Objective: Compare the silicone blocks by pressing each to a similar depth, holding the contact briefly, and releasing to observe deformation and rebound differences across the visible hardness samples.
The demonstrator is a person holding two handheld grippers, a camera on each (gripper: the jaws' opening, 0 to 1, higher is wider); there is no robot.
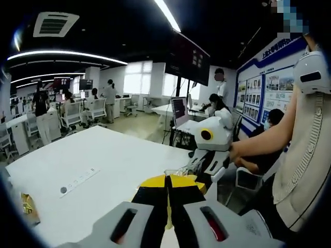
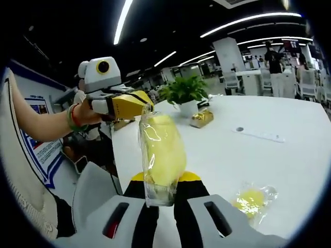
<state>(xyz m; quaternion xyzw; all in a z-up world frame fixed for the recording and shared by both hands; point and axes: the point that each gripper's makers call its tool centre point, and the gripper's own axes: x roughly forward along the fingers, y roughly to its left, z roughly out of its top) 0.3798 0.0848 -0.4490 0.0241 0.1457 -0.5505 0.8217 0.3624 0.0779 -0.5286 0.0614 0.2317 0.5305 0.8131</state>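
A clear plastic bag with a pale yellow silicone block (image 2: 161,150) inside is held up above the white table (image 2: 289,155). My right gripper (image 2: 160,190) is shut on the bag's lower end. My left gripper (image 2: 147,106) reaches in from the left and pinches the bag's top edge. In the left gripper view, my left gripper (image 1: 167,182) has its black, yellow-tipped jaws pressed together, and the right gripper (image 1: 202,164) sits just beyond them in a person's hand. A second bagged yellow block (image 2: 251,199) lies on the table to the right.
A potted plant (image 2: 185,92) and a gold packet (image 2: 201,118) stand at the table's far end. A white strip (image 2: 258,136) lies flat on the table top and is seen again as a white strip (image 1: 77,182). A person's sleeve (image 1: 305,155) is close on the right. People and chairs stand beyond.
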